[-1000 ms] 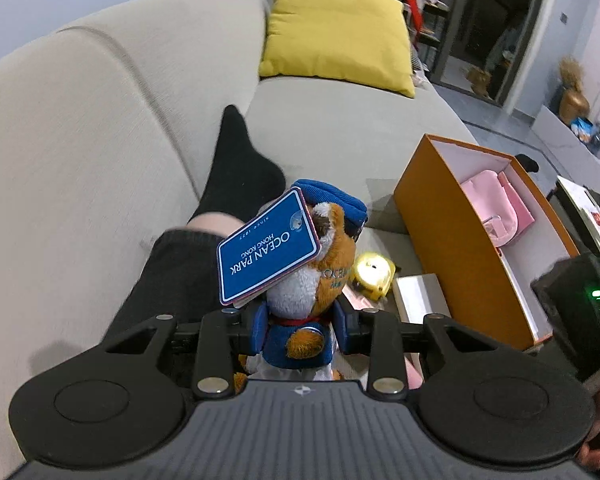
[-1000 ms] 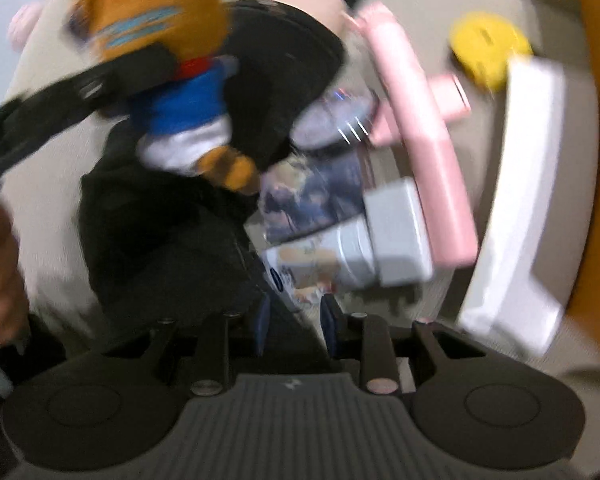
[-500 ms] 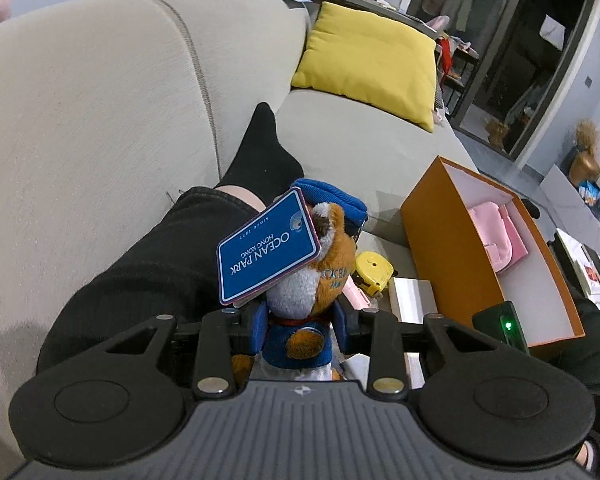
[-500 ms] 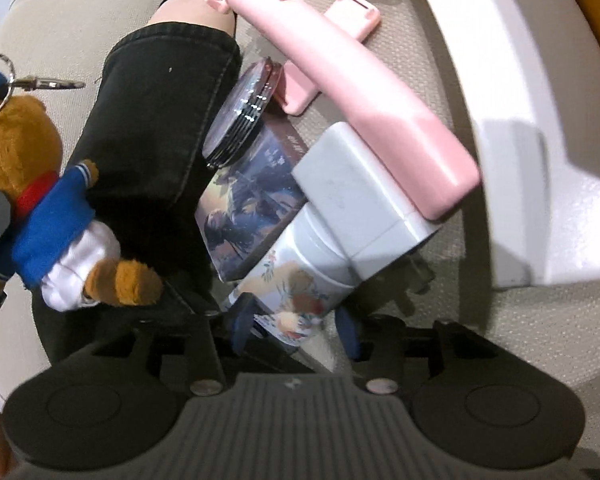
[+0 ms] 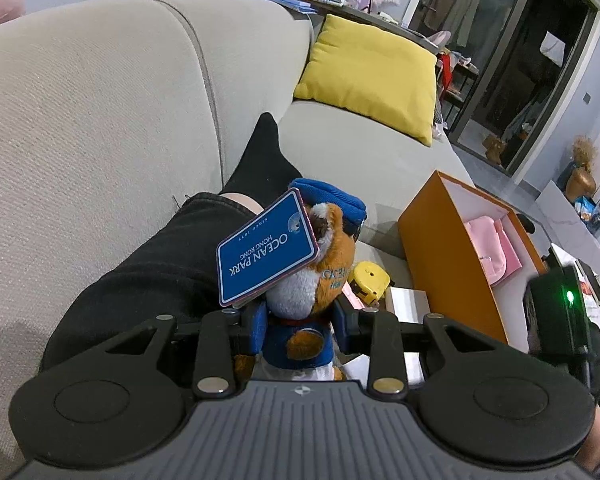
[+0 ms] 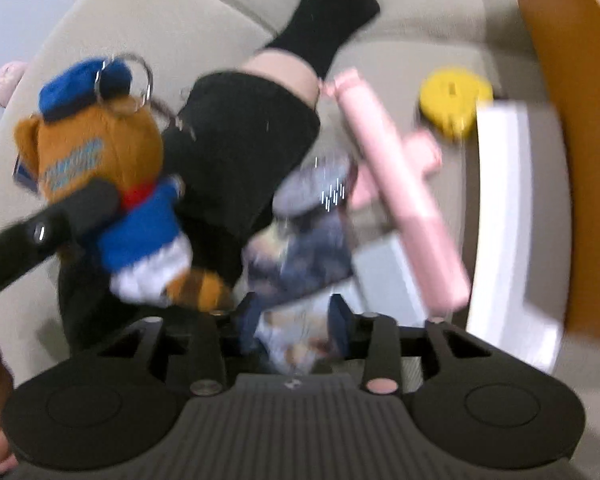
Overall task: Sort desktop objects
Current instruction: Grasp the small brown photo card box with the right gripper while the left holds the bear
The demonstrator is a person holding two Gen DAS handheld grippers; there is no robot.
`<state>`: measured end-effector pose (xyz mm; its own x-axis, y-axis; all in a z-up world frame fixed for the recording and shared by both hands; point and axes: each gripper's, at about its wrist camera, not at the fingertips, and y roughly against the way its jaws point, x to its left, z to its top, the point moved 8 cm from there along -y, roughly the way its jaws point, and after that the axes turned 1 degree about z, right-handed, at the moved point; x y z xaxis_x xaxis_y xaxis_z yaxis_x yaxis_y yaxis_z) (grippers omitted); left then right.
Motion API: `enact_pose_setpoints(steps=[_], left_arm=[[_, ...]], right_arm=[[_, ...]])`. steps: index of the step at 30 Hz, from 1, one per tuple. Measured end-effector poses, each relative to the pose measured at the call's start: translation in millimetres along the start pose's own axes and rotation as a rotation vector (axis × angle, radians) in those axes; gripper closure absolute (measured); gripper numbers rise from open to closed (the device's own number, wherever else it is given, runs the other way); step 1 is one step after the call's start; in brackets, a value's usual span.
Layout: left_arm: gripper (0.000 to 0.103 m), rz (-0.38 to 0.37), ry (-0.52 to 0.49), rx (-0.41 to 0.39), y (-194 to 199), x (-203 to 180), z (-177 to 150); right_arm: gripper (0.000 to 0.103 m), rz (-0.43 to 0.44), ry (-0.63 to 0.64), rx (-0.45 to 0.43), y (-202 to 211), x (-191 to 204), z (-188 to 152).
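Gripping the plush (image 5: 308, 280) by its blue body, your left tongs (image 5: 300, 330) are clamped just as they were a second ago, its head and the blue tag (image 5: 266, 250) rising above the pads. Ahead of those tongs your leg (image 5: 160, 272) lies along the sofa (image 5: 100, 120); since a second ago the view has swung so that more of the backrest and the yellow cushion (image 5: 372, 76) beyond show. Ahead to the right sit the tape measure (image 5: 370, 278) and a white box (image 5: 408, 300), and further right the orange box (image 5: 448, 264) with something pink inside. Your right tongs (image 6: 294, 322) were nearly together with nothing between them a second ago; they opened, and now a patterned bottle (image 6: 292, 336) stands between the blue pads. The picture is too blurred to tell whether the pads press on it. Half a second ago that view was sharp and close to the bottle; now it is smeared. Just beyond the right tongs lie a dark card (image 6: 300, 256) and a round lid (image 6: 312, 184), with a pink device (image 6: 400, 208) slanting to their right. The white box and tape measure lie further right. The plush hangs up to the left of your right tongs, pinched by the other tool.
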<state>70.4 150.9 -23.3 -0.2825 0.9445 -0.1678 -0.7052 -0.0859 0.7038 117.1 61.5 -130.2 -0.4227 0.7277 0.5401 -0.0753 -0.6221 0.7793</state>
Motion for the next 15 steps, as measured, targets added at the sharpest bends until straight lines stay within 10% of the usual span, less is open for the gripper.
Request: enact_pose_setpoints(steps=[15], left_arm=[[0.066, -0.008, 0.035, -0.055, 12, 4, 10]], right_arm=[[0.044, -0.139, 0.345, 0.127, -26, 9, 20]])
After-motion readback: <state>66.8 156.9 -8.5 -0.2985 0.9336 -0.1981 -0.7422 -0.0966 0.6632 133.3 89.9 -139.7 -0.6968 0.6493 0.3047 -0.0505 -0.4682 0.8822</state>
